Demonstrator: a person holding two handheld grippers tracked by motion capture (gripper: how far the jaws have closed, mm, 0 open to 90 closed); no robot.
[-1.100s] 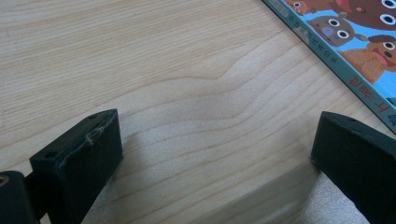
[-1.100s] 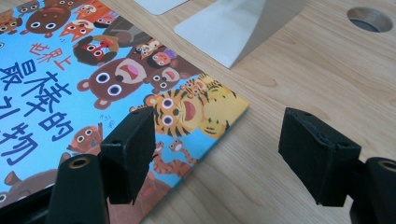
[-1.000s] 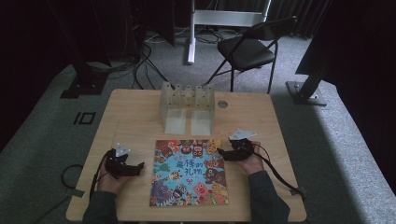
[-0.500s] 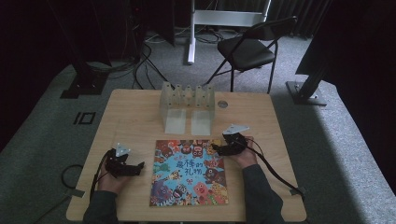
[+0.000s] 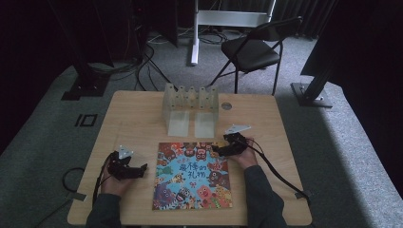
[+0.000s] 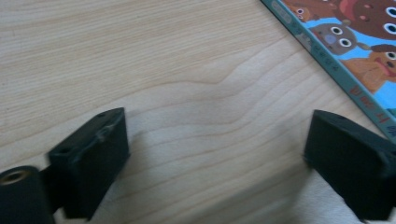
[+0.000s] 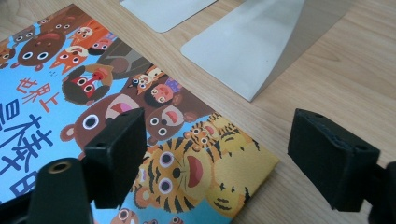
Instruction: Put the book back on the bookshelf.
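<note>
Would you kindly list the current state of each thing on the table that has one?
Colourful animal picture book: closed, lying flat, cover up.
Clear plastic book stand: upright, slots empty.
Left gripper: open over bare wood beside the book, jaws have just been closing slightly, nothing between them.
Right gripper: open over the book's far right corner, jaws have just been opening, not gripping.
Black folding chair: unfolded, unoccupied.

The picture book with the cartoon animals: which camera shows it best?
The high view: the whole picture book lies flat on the table. The right gripper view gives a sharp close-up of one corner; the left gripper view catches just an edge strip.
</note>
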